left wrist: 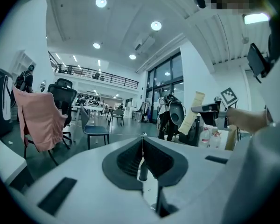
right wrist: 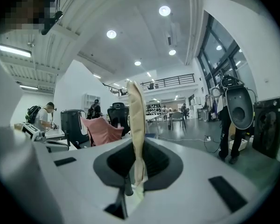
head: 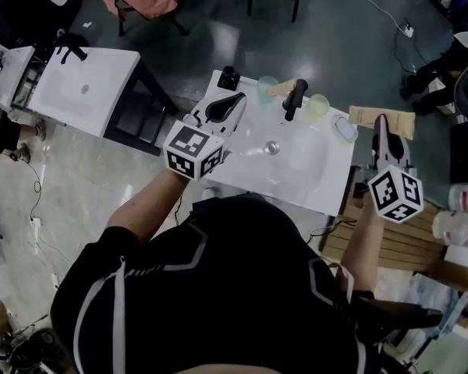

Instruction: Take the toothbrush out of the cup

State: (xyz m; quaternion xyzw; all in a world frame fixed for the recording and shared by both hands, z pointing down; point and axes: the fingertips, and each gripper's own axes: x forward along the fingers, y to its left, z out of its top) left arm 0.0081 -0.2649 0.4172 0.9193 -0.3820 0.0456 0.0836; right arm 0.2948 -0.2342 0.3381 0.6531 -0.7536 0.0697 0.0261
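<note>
Off the right edge of the white basin table (head: 327, 197), the right tongs (head: 381, 125) are gripping the toothbrush (head: 402, 122), which is sitting in a tan paper sleeve. The jaws are narrowed onto its lower part, so it is standing upright between the pads in the right gripper view and lying crosswise in the head view. It is hanging well clear of the left green cup (head: 265, 86) and the right green cup (head: 319, 105), which are standing at the back of the basin on either side of the black tap (head: 295, 98). The left tongs (head: 235, 100) are hovering over the basin's left side, their jaws pressing together with nothing between them, pointing towards the back of the basin
</note>
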